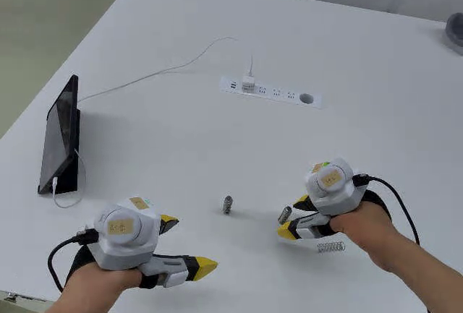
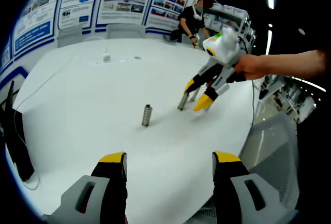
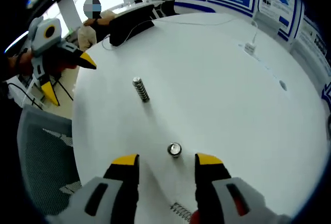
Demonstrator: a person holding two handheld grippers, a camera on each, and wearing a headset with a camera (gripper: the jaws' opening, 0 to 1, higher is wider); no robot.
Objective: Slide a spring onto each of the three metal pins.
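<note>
**Springs and pins on the worktop:** A sprung pin (image 1: 228,204), a metal pin standing upright with a spring around it, is seen near the front of a white worktop (image 1: 347,74), and everything else is placed by it. Just to its right, a second pin (image 1: 284,215) is stood upright and is bracketed by the right claw (image 1: 293,216). The claw's yellow-tipped jaws are held wide on either side of the pin, not touching it. Whether a spring is carried on this one cannot be told. Further right of the sprung pin, a loose spring (image 1: 330,246) is left lying flat on the worktop, just beside the right hand (image 1: 369,226). Left of the sprung pin and nearer the person, the left claw (image 1: 187,243) is held wide and empty, apart from it. Beyond the sprung pin a white power strip (image 1: 271,90) is laid. Well to the pin's left, a dark tablet (image 1: 61,136) is propped on edge.
</note>
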